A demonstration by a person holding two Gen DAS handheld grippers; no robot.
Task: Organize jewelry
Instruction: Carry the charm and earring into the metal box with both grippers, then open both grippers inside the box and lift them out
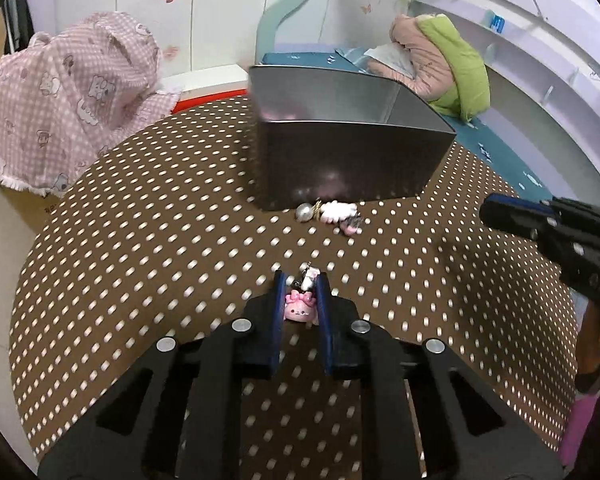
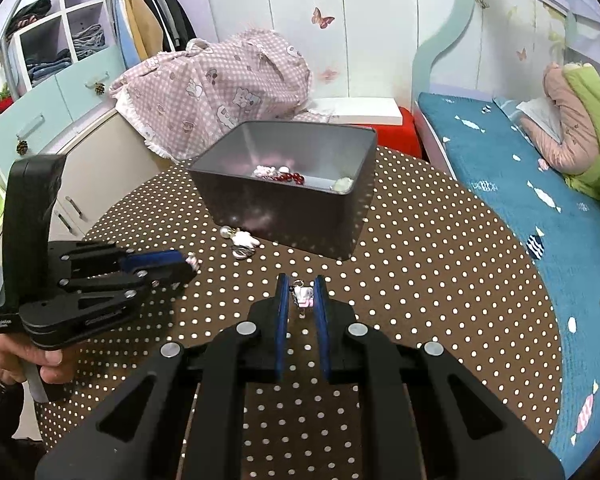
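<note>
Jaws: left gripper (image 1: 301, 286) pinches pink charm (image 1: 299, 307), right gripper (image 2: 302, 291) pinches white charm (image 2: 304, 295) | tin box (image 2: 288, 204) straight ahead of both | right looks nearer

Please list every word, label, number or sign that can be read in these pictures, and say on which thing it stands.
White print on the base of the left gripper: too small and blurred to read.
Blue label on the white shelf: blurred, not readable.
Red print on the cardboard under the pink cloth: cut off and blurred, not readable.
No other text is legible.
</note>
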